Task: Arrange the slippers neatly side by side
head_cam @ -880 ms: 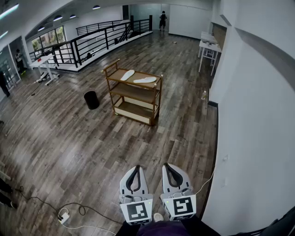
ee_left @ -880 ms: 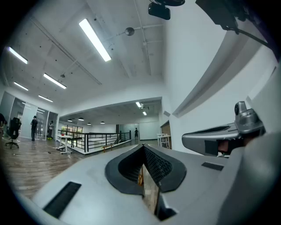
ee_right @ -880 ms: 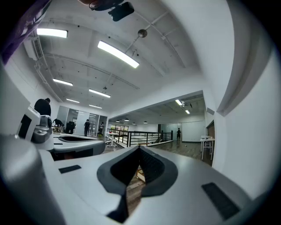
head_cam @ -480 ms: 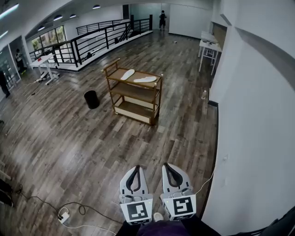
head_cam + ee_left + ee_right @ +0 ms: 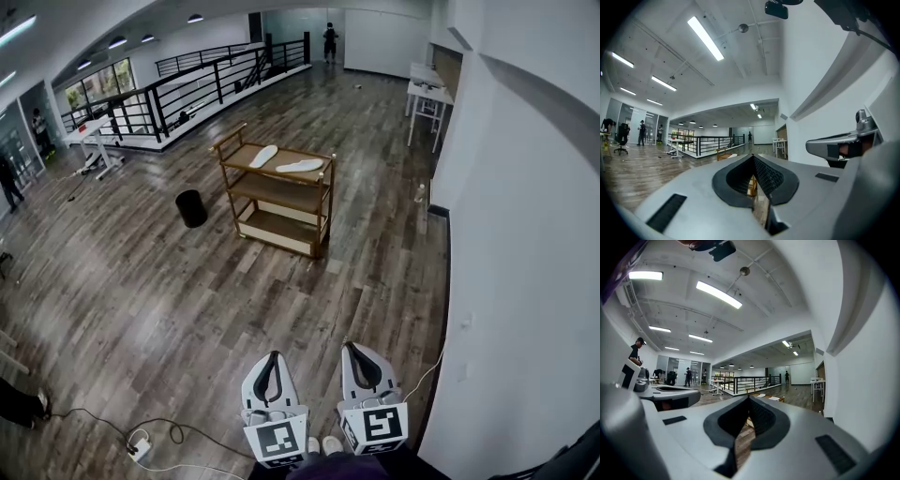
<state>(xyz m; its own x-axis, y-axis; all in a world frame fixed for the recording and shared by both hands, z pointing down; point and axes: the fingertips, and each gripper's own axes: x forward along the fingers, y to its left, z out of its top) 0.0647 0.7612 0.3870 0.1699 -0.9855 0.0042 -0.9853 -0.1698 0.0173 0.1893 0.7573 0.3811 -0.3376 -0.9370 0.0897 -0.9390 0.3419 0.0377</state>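
**Slippers on the far cart; both tongs shut and empty**

A white slipper (image 5: 264, 156) and a second slipper (image 5: 300, 166) lie on the top shelf of a wooden three-shelf cart (image 5: 246, 190). The cart stands out on the plank floor (image 5: 141, 300), well apart from the person. The two slippers are near each other but not touching, and they lie at different angles. A black bin (image 5: 191, 208) sits just left of the cart.

The left gripper (image 5: 273, 357) and right gripper (image 5: 357, 348) are held level, close to the body and side by side, pointing toward the cart. In each gripper view the jaws are pressed together at the tips with nothing between them.

A power strip (image 5: 141, 446) with its cable lies on the floor to the left of the grippers.

Compared with just under a second ago, both grippers sit slightly lower in the head view. The cart and bin have drifted a little down and to the right. The slippers keep the same layout on the shelf.
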